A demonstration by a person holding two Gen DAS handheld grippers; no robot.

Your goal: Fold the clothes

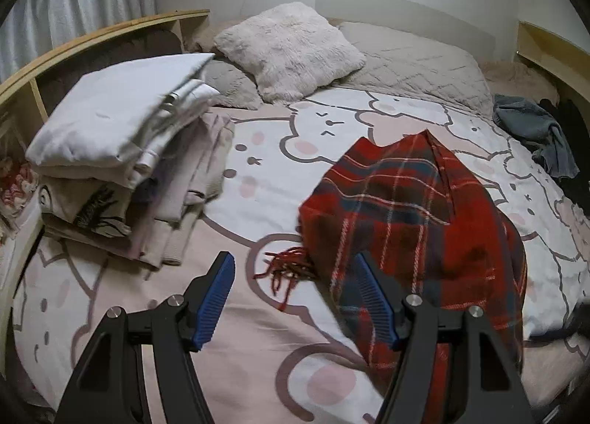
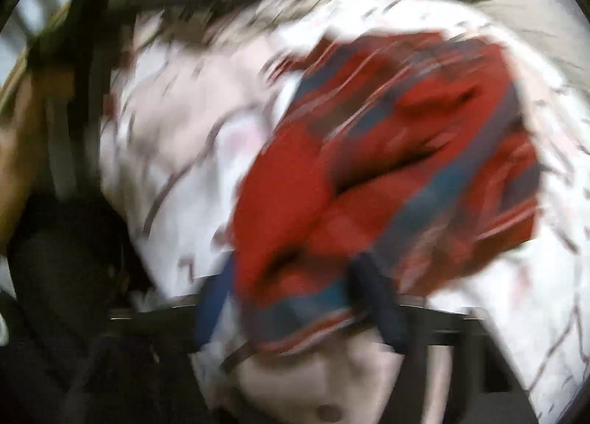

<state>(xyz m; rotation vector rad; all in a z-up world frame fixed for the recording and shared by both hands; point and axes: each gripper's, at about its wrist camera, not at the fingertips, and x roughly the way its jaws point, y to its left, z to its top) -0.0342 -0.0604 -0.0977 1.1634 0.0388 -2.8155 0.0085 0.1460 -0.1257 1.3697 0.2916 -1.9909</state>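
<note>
Jaws of the left gripper [image 1: 295, 276] gape over the plaid scarf [image 1: 413, 217]; the right gripper's [image 2: 295, 291] view blurs, jaws apart.

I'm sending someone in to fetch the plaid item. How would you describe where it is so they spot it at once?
Start at the bed with the pink-and-white cartoon bear cover. The red plaid scarf lies bunched in its middle, right of the stack of folded pale clothes. It is the only red tartan piece, with a fringe at one end.
</note>
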